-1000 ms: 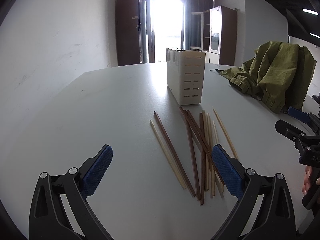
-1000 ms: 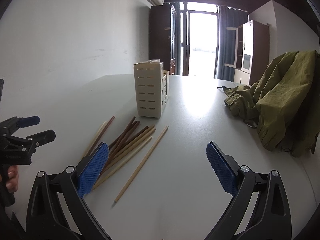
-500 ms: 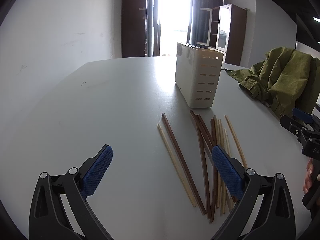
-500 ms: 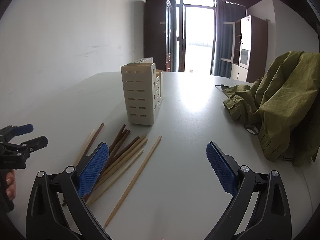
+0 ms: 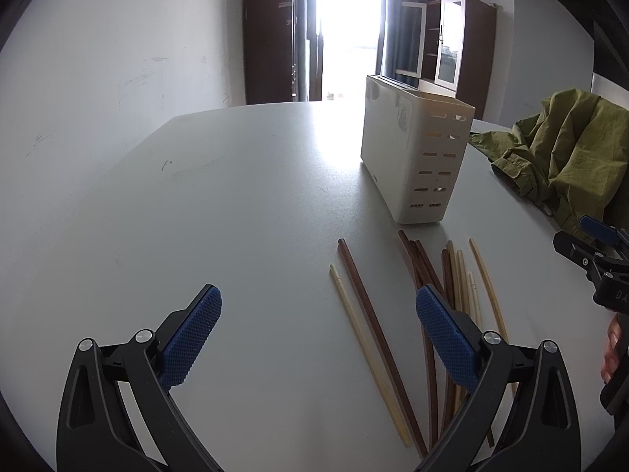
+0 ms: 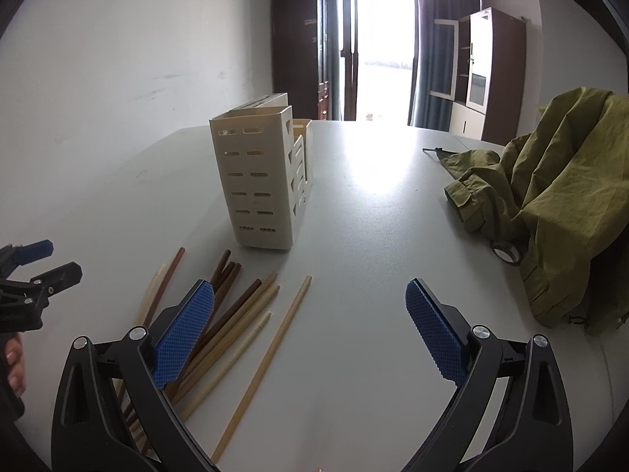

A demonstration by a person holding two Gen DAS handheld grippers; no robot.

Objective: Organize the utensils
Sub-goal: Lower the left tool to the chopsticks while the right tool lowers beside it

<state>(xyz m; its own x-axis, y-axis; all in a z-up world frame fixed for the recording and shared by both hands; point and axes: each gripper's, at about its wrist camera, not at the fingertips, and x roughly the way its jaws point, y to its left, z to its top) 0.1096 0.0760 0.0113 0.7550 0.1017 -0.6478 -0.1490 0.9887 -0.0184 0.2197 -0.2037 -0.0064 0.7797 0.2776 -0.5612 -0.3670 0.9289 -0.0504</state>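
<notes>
With the left gripper (image 5: pixel 318 330) and right gripper (image 6: pixel 310 330) both spread wide and empty above the white table (image 5: pixel 243 204), each would best straddle one outlying chopstick from the loose chopsticks (image 6: pixel 236 314) scattered before the slotted cream utensil holder (image 6: pixel 261 181), not the crossed pile.

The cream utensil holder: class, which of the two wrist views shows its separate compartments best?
The right wrist view. There the utensil holder is seen end-on from slightly above, so its stepped compartments and open tops show. The left wrist view shows the holder from its plain long side and slotted end, with only a sliver of the top rim.
</notes>
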